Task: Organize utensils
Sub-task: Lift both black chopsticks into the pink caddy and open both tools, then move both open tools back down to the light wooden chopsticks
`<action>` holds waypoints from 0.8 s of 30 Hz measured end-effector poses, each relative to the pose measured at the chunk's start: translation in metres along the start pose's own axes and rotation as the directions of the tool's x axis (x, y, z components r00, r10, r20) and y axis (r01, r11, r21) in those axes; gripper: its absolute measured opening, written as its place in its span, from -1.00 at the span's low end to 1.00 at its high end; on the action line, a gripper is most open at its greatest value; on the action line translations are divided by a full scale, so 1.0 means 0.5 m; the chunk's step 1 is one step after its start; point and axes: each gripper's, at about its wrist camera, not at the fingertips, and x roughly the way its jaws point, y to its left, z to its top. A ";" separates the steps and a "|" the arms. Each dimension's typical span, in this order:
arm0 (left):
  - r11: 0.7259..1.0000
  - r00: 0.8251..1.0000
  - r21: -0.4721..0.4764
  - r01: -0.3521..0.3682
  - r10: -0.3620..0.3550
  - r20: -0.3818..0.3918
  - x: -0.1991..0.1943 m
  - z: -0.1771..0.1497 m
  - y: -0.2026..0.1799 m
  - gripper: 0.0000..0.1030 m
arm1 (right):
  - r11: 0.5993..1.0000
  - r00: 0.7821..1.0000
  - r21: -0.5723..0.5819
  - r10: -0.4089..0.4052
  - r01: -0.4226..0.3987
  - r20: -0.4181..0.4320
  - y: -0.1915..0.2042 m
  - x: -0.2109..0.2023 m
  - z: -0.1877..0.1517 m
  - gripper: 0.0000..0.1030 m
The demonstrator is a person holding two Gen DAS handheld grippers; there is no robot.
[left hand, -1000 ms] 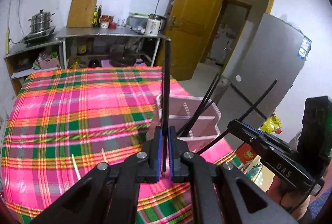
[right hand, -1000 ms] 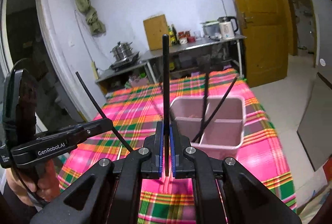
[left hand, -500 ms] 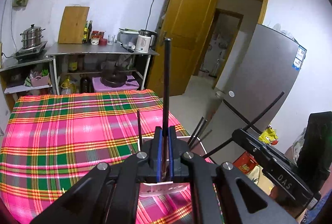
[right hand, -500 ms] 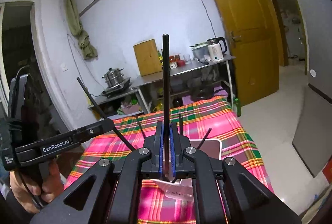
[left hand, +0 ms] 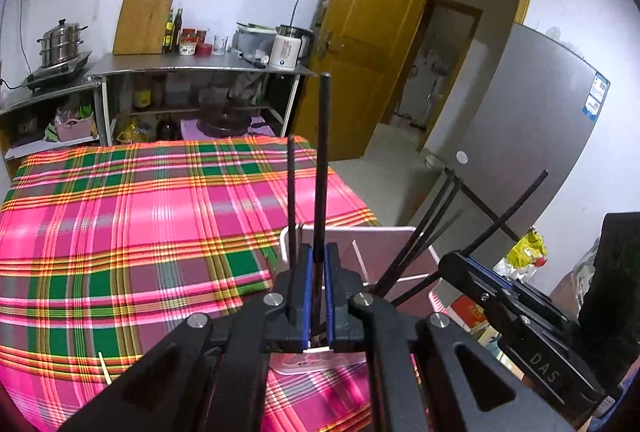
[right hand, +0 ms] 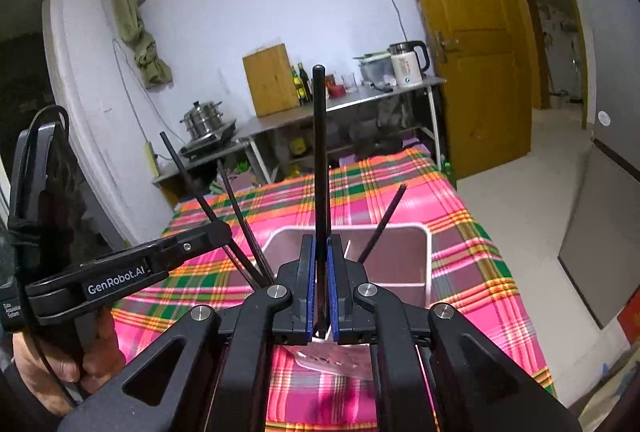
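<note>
The left gripper (left hand: 316, 296) sits at the bottom centre of its own view, its blue pads clamped on a black chopstick (left hand: 321, 167) that rises nearly upright through the middle of the frame. The right gripper (right hand: 318, 292) does likewise in the right wrist view, squeezing a second black chopstick (right hand: 320, 159) that also stands almost vertical at frame centre.

Just beyond both sets of jaws lies the pale pink divided holder (left hand: 400, 252) on a pink, green and yellow plaid tablecloth (left hand: 140, 224). In the left view several more black chopsticks (left hand: 424, 228) lean out of it toward the right, and one stands just left of the gripped stick (which compartment each occupies is hard to tell).

In the right view the left gripper enters from the left edge, a hand (right hand: 52, 360) on its handle at lower left. A thin pale stick (left hand: 105, 370) lies on the cloth at lower left of the left view.
</note>
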 end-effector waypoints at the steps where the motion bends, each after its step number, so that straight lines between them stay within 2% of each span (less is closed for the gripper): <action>1: 1.000 1.000 0.001 0.001 -0.001 -0.005 0.005 -0.003 -0.001 -0.88 | 1.000 1.000 -0.001 0.000 0.000 -0.007 -0.001 0.004 -0.003 -0.89; 8: 1.000 1.000 0.001 0.009 -0.009 -0.014 0.007 -0.021 0.006 -0.86 | 1.000 0.998 -0.010 -0.004 0.004 -0.058 0.007 0.031 -0.022 -0.89; 11: 1.000 1.000 0.010 0.005 -0.005 -0.004 -0.004 -0.024 0.006 -0.81 | 1.000 0.999 -0.012 -0.008 0.008 -0.048 0.009 0.028 -0.023 -0.80; 13: 1.000 1.000 0.012 0.005 -0.005 0.009 -0.018 -0.025 0.006 -0.68 | 1.000 0.999 -0.020 -0.014 0.013 -0.038 0.013 0.020 -0.021 -0.77; 15: 1.000 1.000 0.013 0.003 -0.003 0.026 -0.031 -0.024 0.007 -0.64 | 0.999 0.999 -0.029 -0.021 0.021 -0.024 0.018 0.010 -0.022 -0.75; 20: 1.000 0.999 0.003 0.001 -0.001 0.049 -0.066 -0.033 0.015 -0.61 | 0.999 1.000 -0.039 -0.026 0.026 0.001 0.027 -0.018 -0.029 -0.61; 24: 1.000 0.998 -0.003 -0.005 0.005 0.057 -0.092 -0.047 0.023 -0.60 | 0.999 0.999 -0.038 -0.036 0.036 0.010 0.029 -0.039 -0.036 -0.60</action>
